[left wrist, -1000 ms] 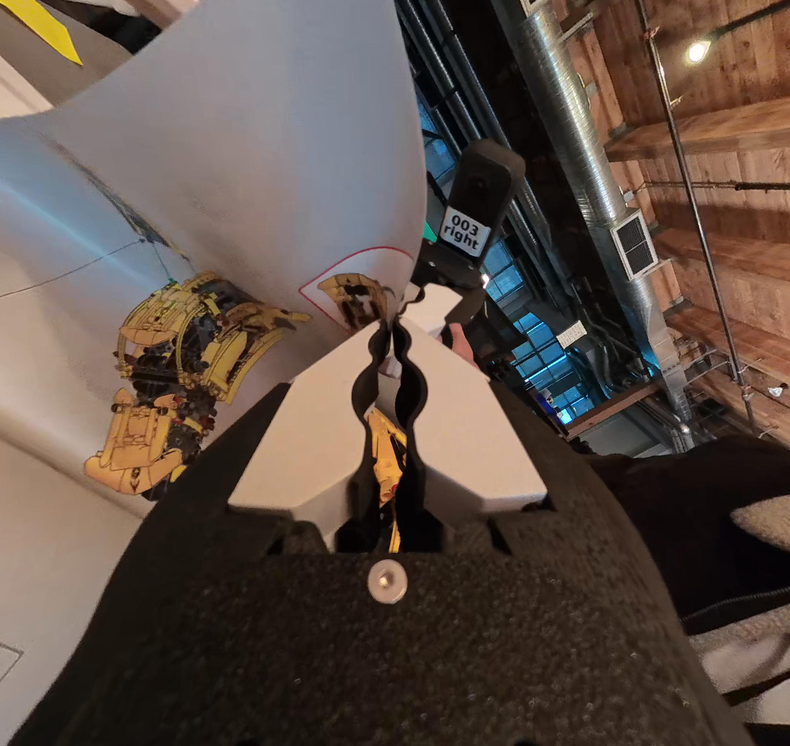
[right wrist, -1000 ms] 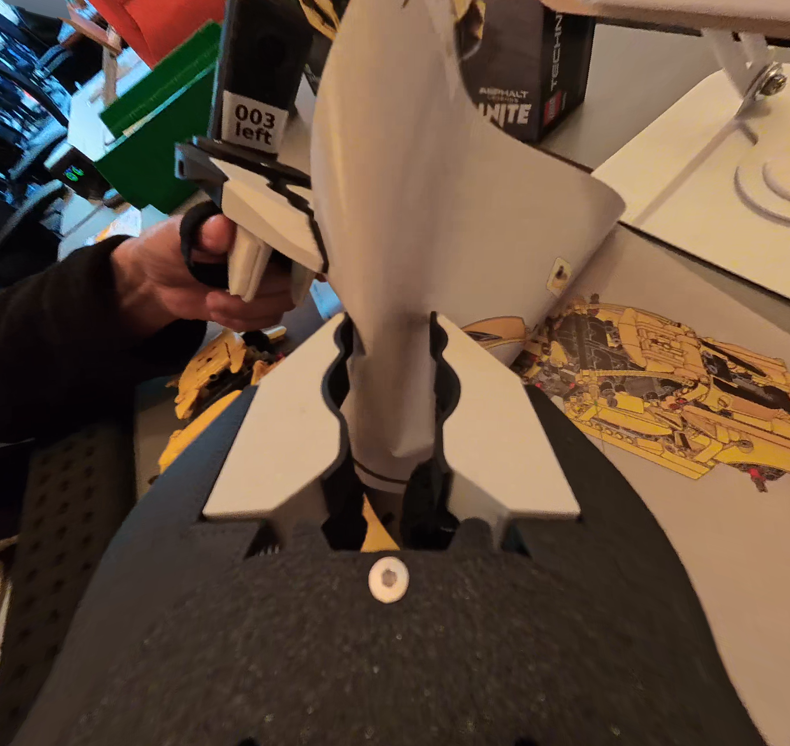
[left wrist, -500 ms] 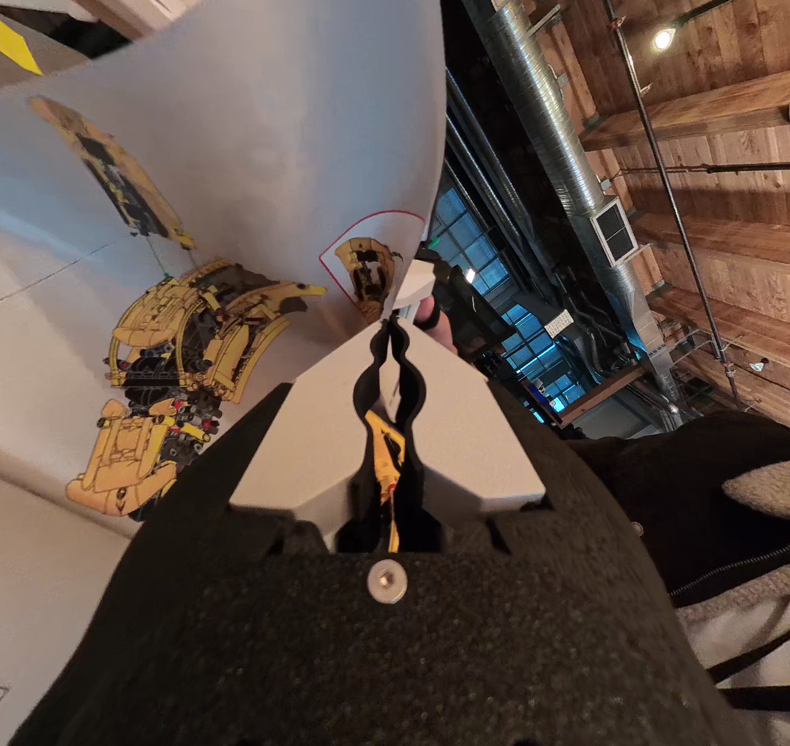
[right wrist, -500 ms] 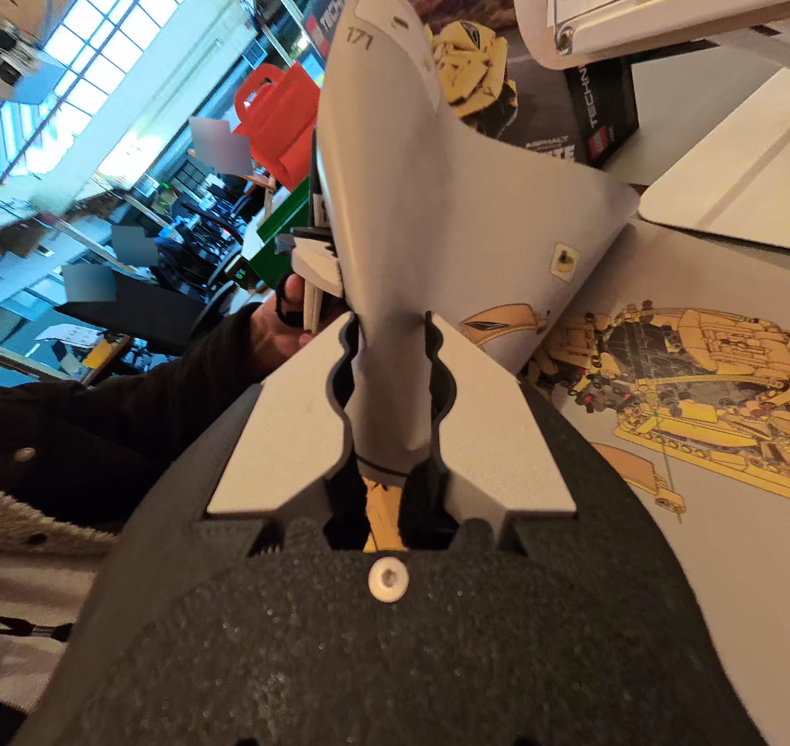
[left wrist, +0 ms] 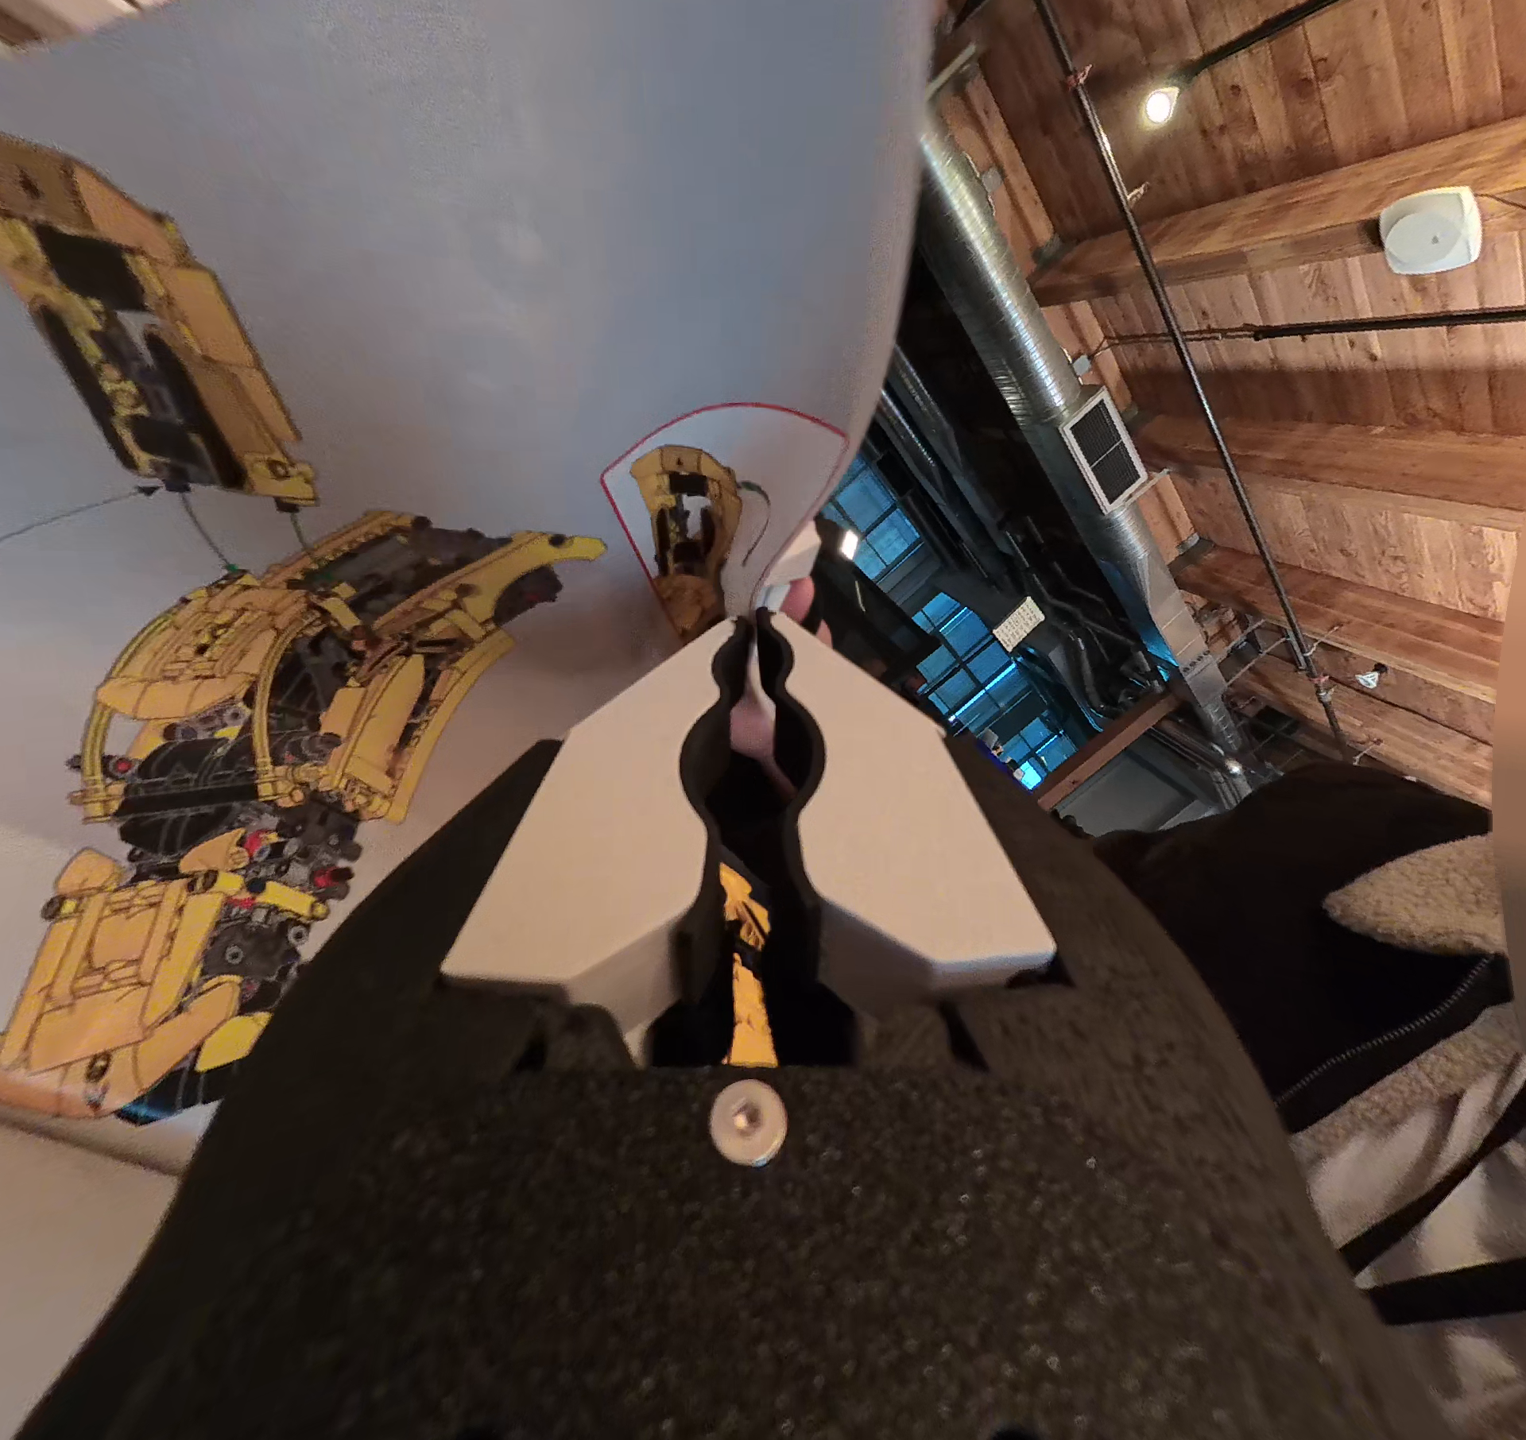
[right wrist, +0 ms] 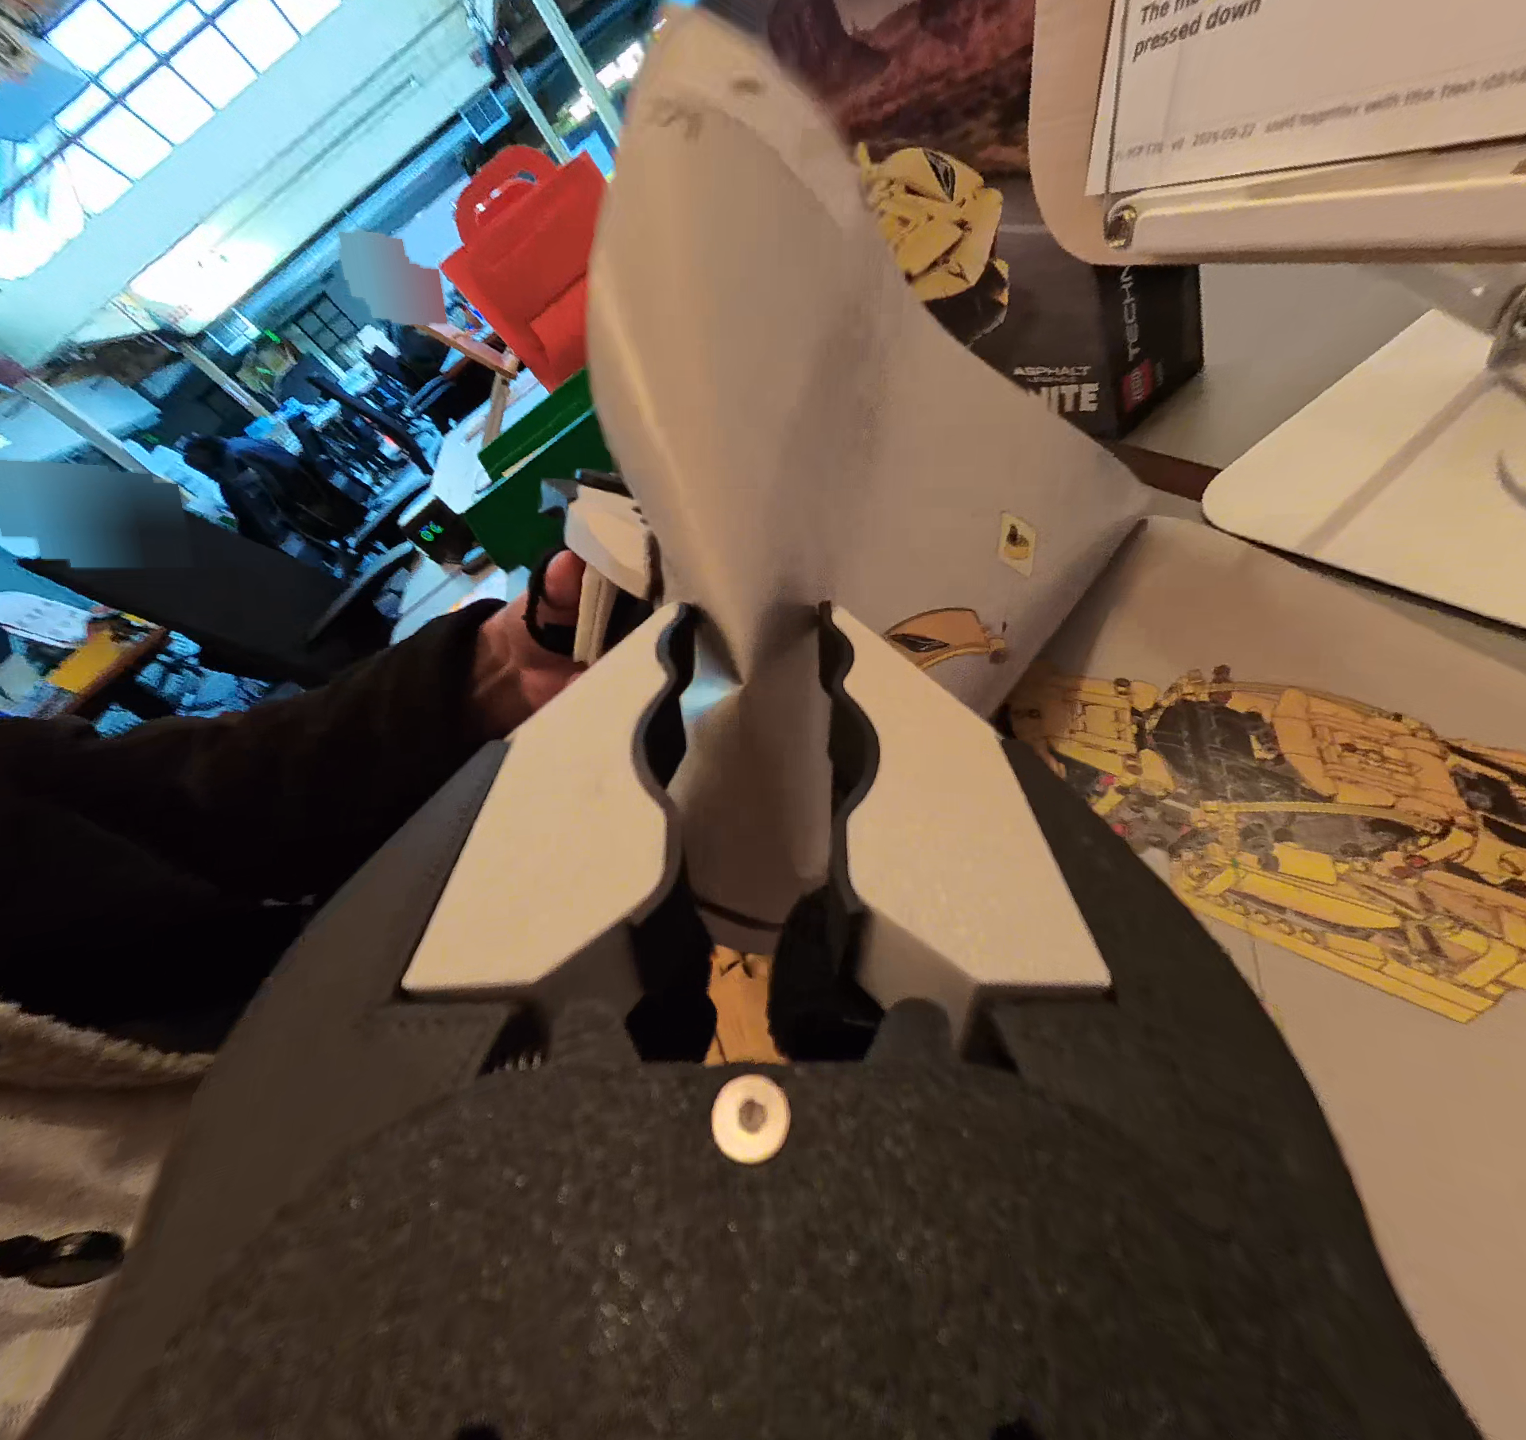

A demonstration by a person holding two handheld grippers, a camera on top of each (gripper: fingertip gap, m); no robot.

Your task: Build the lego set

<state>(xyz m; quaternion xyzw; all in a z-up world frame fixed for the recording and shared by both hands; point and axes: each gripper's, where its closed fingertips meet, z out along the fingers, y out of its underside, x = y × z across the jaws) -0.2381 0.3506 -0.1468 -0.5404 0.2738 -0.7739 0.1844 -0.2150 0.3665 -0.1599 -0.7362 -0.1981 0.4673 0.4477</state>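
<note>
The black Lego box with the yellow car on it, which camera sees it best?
The right wrist view: the black Lego box stands behind the lifted instruction page, partly hidden. The left wrist view shows none of it, only the page and ceiling.

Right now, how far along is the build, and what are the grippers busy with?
Done: cannot tell; no built model shows in either view, only printed drawings of a yellow car. In hand: both grippers are on a page of the instruction booklet; the left gripper pinches its edge, the right gripper is closed around the curled page, lifting it mid-turn. Left: laying the page flat, then the pictured steps. The set's box stands behind.
</note>
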